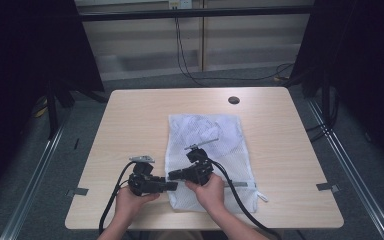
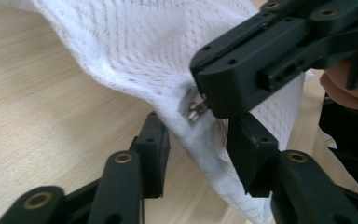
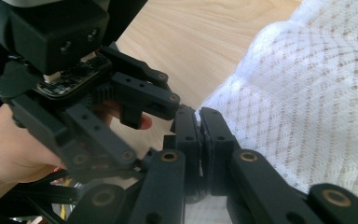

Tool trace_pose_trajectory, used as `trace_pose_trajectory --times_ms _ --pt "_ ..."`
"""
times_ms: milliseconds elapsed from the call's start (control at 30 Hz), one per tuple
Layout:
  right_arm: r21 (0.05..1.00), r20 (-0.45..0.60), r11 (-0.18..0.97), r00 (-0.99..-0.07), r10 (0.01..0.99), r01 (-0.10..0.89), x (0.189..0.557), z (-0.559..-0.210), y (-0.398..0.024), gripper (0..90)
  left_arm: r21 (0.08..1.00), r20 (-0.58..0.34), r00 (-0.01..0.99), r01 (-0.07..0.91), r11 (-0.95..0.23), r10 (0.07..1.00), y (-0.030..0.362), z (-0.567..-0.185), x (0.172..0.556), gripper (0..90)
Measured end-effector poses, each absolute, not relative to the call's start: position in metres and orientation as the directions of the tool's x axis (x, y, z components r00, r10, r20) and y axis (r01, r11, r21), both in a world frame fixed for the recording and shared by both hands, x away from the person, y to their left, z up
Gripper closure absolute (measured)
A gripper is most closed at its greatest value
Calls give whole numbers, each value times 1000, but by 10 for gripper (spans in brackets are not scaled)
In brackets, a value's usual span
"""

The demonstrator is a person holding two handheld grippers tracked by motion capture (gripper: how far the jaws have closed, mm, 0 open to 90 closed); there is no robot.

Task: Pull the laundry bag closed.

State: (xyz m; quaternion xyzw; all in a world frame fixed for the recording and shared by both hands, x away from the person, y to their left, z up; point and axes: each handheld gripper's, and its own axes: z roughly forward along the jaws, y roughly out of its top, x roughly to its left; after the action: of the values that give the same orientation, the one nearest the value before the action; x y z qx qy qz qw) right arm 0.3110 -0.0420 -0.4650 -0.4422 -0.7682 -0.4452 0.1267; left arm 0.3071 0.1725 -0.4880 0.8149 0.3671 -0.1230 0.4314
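We see a white mesh laundry bag with a zip (image 1: pixel 207 150) lying flat on the pale wooden table (image 1: pixel 130 125), on the near half, slightly right of centre. It looks light, limp and loosely woven, so we judge it will drape and bunch instead of holding a shape, and is best taken at its hemmed edge or at the small metal zip pull (image 2: pixel 195 111) rather than the open mesh. Our right gripper (image 3: pixel 199 122) has its jaws pressed together on the bag's near left corner, at the seam by the pull. Our left gripper (image 2: pixel 196 140) has its jaws spread, one on each side of the lifted edge, not yet closed. Something small and pale seems to lie inside the bag, though we cannot tell what.
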Motion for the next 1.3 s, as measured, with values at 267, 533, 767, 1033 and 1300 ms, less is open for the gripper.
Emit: trace_pose_trajectory --times_ms 267,533,767,1033,1300 --pt "578 585 216 -584 563 787 310 -464 -42 871 602 -533 691 715 -356 488 172 -488 307 691" --pt "586 580 217 -591 560 781 309 -462 -44 872 599 -549 678 727 -337 489 172 -489 308 754" --pt "589 581 218 -595 556 779 309 -461 -44 872 591 -544 671 733 -337 504 173 -489 309 839" --pt "592 582 215 -596 553 777 309 -460 -44 873 581 -553 657 745 -328 513 174 -486 309 873" --pt "590 582 223 -600 548 776 309 -459 -46 873 580 -546 657 744 -332 520 174 -485 309 880"
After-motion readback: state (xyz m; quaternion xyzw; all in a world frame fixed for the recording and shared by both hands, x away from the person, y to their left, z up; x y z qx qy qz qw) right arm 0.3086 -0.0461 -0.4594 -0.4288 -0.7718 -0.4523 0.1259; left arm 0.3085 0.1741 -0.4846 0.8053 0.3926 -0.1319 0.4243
